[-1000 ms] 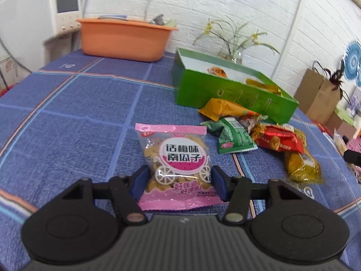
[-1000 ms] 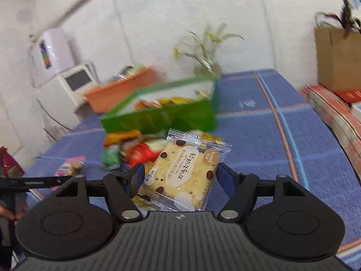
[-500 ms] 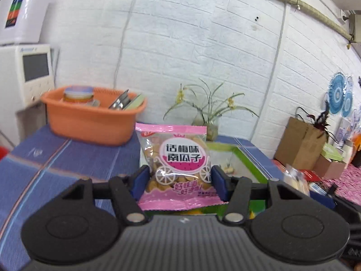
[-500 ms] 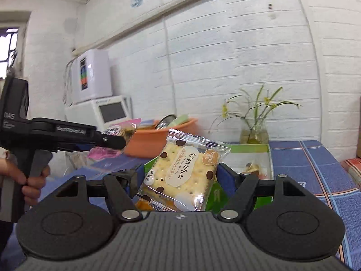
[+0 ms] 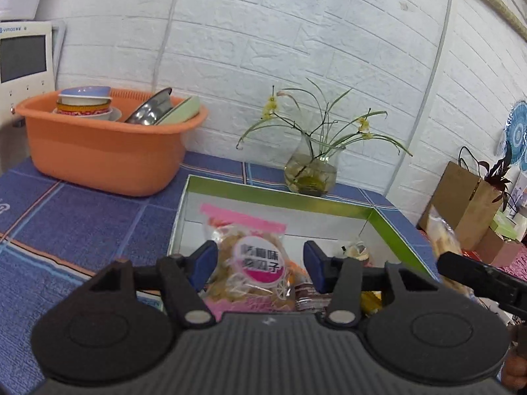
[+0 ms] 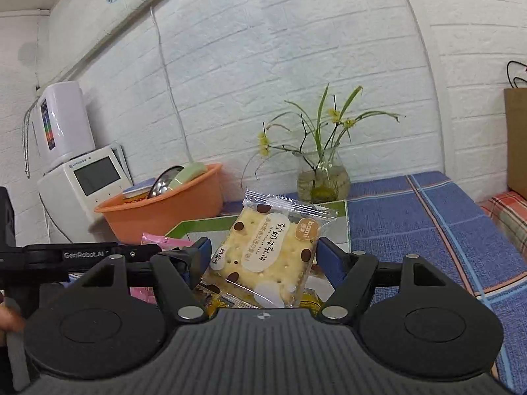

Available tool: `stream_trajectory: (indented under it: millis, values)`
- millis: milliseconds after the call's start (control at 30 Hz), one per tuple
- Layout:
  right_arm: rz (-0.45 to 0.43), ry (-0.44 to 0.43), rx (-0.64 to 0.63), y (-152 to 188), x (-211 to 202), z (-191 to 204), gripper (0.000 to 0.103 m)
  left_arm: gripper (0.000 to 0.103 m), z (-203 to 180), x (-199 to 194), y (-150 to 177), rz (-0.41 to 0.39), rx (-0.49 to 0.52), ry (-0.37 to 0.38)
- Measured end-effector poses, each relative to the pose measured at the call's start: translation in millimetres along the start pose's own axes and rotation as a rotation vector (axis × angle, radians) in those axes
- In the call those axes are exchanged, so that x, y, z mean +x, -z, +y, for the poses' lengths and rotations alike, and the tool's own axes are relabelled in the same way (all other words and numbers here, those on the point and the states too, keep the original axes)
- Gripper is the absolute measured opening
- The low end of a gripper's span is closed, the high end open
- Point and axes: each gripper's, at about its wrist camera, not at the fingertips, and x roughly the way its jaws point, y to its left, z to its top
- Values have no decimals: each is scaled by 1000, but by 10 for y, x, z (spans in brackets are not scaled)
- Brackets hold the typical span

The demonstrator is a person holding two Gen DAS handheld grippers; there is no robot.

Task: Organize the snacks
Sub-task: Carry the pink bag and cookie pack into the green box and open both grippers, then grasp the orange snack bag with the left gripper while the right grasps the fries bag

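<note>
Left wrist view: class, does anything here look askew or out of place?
The pink snack packet shows tilted and blurred in front of the open green box, its top edge sloping down to the right rather than sitting level. Nothing else stands out.

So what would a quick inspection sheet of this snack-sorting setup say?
Surface: blue checked tablecloth.
Job's things: open green box with a few snacks inside; pink snack packet; cracker packet.
Clutter: orange basin of dishes; glass vase with flowers.
Grippers: left gripper over the box, its jaws have just been closing, pink packet between them, blurred, grip unclear; right gripper shut on the cracker packet.
Cables: thin white line down the wall, cable or pipe unclear.
Surroundings: white brick wall; white appliance; brown paper bag.
</note>
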Motion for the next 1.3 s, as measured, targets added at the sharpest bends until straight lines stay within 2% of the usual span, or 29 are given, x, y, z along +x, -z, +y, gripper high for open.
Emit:
stream_trajectory:
  millis: [67,133,167,233,333,367,500,667,733,767,800,867,933,1067,1100,1200,1300]
  values:
    - [33,9,-13,4,158,38,103,49,14,21,25,-12,12,-20]
    - [59,14,-24,21,301,61,103,55,33,97,31,-3,19,-39]
    - [89,6,-27,21,360,68,103,63,53,111,41,-1,13,-51]
    - [125,23,-26,21,424,83,103,64,98,115,32,9,-2,-65]
    - [67,71,-27,34,248,114,103,71,136,24,-26,-8,-18,-57]
    - [44,67,-27,40,159,117,103,79,128,-13,-46,-19,-14,-72]
    - [12,-29,23,68,-225,86,103,78,40,-162,-112,-34,43,-80]
    - [74,-157,150,188,-608,-11,103,80,-86,-356,-129,-13,88,-30]
    - [113,-187,186,259,-708,-39,103,89,-141,-440,-59,-2,109,-36]
    - [129,-193,193,289,-749,-51,103,103,-163,-474,-11,3,117,-40]
    - [142,-194,194,310,-784,-59,103,102,-193,-509,45,3,139,-38]
    - [144,-181,183,332,-844,-74,103,102,-256,-555,146,29,186,-64]
    - [126,-146,168,349,-884,-105,103,102,-248,-642,324,13,181,-79]
    - [126,26,102,404,-786,-157,103,102,-177,-581,584,82,147,-73]
    - [143,61,78,423,-722,-165,103,102,-179,-527,604,92,150,-91]
    - [241,84,13,501,-490,-192,103,102,-177,-393,617,83,135,-126]
    - [320,79,-15,594,-297,-215,103,102,-183,-267,669,121,134,-94]
